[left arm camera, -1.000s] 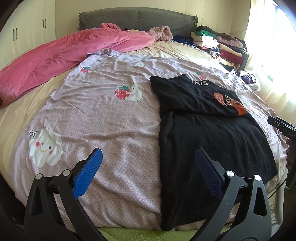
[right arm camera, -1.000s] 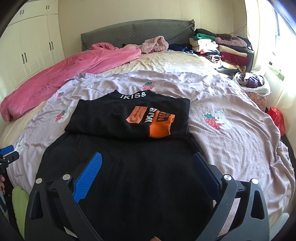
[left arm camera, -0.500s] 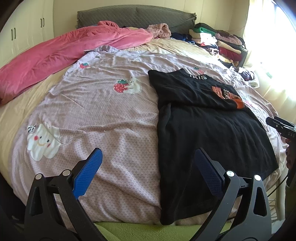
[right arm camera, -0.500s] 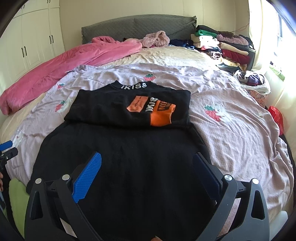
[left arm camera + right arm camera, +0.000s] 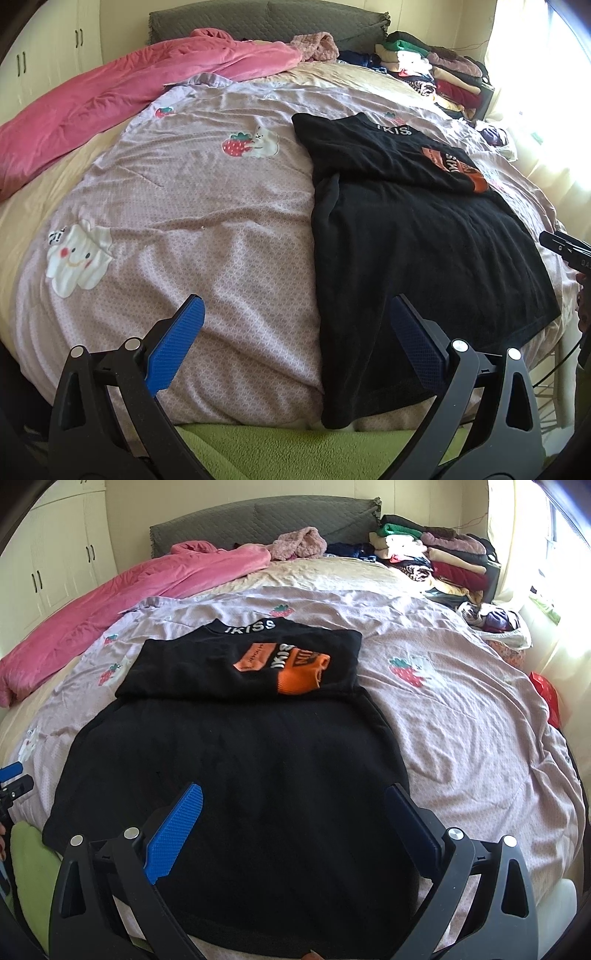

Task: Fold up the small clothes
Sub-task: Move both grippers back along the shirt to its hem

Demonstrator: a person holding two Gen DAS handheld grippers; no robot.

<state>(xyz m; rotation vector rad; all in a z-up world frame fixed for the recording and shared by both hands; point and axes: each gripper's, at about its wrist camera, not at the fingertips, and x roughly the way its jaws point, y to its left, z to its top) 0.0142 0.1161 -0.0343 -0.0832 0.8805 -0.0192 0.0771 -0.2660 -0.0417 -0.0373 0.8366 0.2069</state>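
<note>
A black shirt (image 5: 240,760) with white "IKISS" lettering and an orange patch lies flat on the lilac quilt (image 5: 461,716), its sleeves folded in across the chest. In the left wrist view the shirt (image 5: 417,251) lies to the right. My left gripper (image 5: 295,317) is open and empty above the bed's near edge, left of the shirt's hem. My right gripper (image 5: 293,801) is open and empty, hovering over the shirt's lower part. The right gripper's tip shows at the left view's right edge (image 5: 565,247).
A pink duvet (image 5: 122,602) lies along the bed's far left. A stack of folded clothes (image 5: 439,557) sits at the far right by the window. A grey headboard (image 5: 258,520) is behind. A green blanket (image 5: 258,446) edges the bed's near side. A red bag (image 5: 546,698) sits at the right.
Both grippers have drawn back and risen slightly from the bed, so more of the near edge and green blanket shows. The shirt has not moved.
</note>
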